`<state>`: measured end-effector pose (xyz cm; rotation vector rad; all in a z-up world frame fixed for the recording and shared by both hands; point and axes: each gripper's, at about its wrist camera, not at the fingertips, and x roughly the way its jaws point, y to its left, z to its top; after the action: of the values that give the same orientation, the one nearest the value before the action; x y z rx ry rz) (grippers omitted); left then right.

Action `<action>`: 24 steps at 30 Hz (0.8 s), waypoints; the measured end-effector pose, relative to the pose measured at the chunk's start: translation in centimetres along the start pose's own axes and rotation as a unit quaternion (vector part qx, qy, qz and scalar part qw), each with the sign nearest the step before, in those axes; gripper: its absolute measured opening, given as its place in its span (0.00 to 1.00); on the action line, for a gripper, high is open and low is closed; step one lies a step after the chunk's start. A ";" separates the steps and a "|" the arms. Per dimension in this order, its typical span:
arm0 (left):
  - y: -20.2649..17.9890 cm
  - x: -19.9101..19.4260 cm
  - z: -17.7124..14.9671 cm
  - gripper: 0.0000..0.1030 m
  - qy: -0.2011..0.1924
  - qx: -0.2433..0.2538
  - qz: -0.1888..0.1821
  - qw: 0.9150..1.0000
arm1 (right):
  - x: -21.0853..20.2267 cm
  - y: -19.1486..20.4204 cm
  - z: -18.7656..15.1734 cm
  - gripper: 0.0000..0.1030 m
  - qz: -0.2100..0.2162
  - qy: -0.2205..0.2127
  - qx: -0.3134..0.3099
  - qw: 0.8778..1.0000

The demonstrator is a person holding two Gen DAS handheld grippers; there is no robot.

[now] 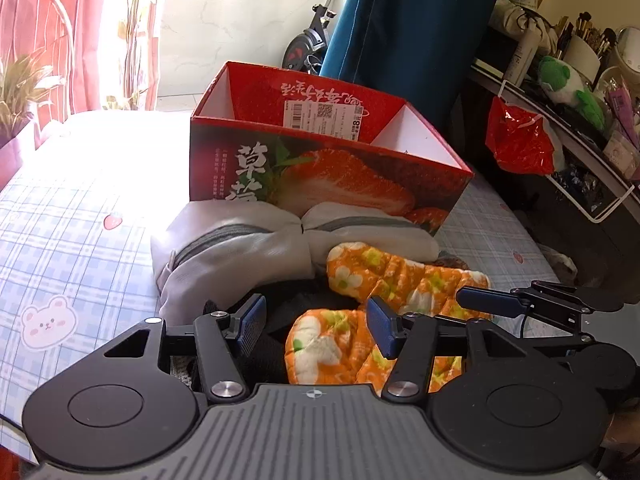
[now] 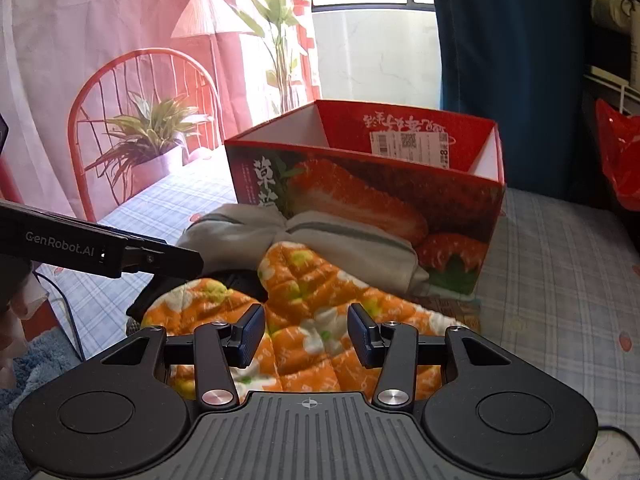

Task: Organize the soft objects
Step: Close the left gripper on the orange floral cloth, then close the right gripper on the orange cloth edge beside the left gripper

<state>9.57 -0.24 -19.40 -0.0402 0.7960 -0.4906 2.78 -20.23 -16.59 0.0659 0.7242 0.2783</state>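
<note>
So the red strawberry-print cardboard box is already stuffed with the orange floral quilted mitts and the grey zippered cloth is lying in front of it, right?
Not quite. The red strawberry-print cardboard box shows only bare white inner walls in both wrist views; the orange floral quilted mitts lie outside it on the checked bedsheet. The grey zippered cloth does lie in front of the box.

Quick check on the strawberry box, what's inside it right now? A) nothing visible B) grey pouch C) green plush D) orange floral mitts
A: the strawberry box shows only bare white inner walls, while the grey pouch and orange floral mitts lie on the bed in front of it.
</note>
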 end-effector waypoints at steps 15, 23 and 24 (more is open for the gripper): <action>-0.1 1.4 -2.1 0.52 0.019 -0.003 -0.018 1.000 | 2.9 -0.7 -2.5 0.42 -0.002 0.033 0.015 0.999; -0.4 1.6 -2.4 0.20 0.015 0.010 -0.006 1.000 | 3.4 -0.6 -2.5 0.42 0.001 0.030 0.008 1.000; -0.2 1.6 -2.5 0.17 0.012 0.005 -0.007 1.000 | 3.4 -0.6 -2.5 0.42 0.001 0.028 0.009 1.000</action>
<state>8.73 -0.72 -22.17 -0.0314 0.8165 -0.5084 3.69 -20.01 -20.70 0.0765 0.7828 0.2773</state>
